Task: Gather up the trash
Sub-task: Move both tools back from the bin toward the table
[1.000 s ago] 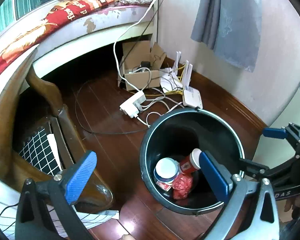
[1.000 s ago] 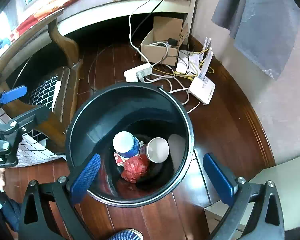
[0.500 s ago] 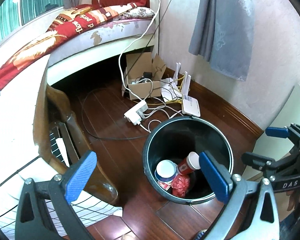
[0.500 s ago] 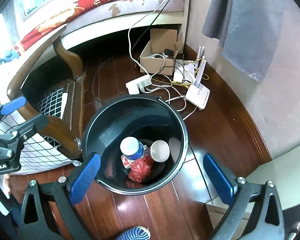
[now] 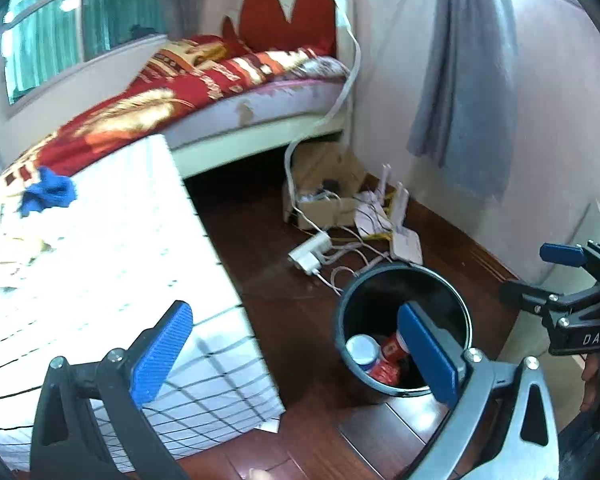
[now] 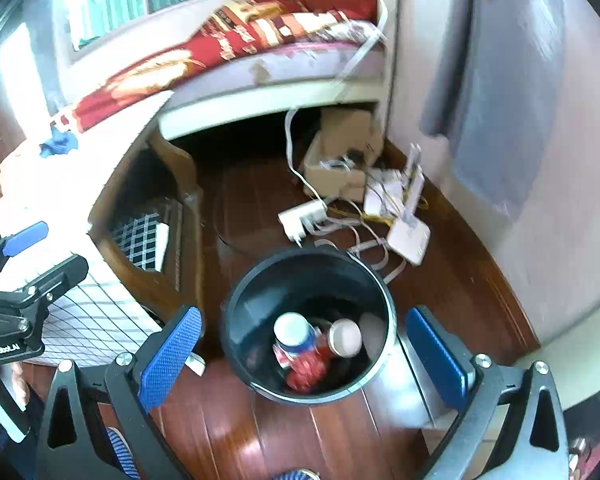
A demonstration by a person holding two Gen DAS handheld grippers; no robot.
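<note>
A black round trash bin (image 6: pixel 252 280) stands on the dark wood floor; it also shows in the left wrist view (image 5: pixel 352 288). Inside lie a blue-and-white cup (image 6: pixel 294 330), a red cup (image 6: pixel 344 338) and a crumpled red wrapper (image 6: pixel 306 374). My right gripper (image 6: pixel 304 364) is open and empty, high above the bin. My left gripper (image 5: pixel 296 354) is open and empty, above the edge of a table with a white checked cloth (image 5: pixel 100 264). A blue crumpled item (image 5: pixel 48 194) lies on the table's far side.
A cardboard box (image 5: pixel 324 188), a white power strip (image 5: pixel 310 256), routers (image 5: pixel 404 240) and cables lie on the floor by the wall. A bed with a red blanket (image 5: pixel 204 84) stands behind. A grey cloth (image 5: pixel 468 80) hangs on the wall.
Both grippers have risen and pulled back from the bin, which now looks smaller. The left view has swung up onto the table top. Both stay open.
</note>
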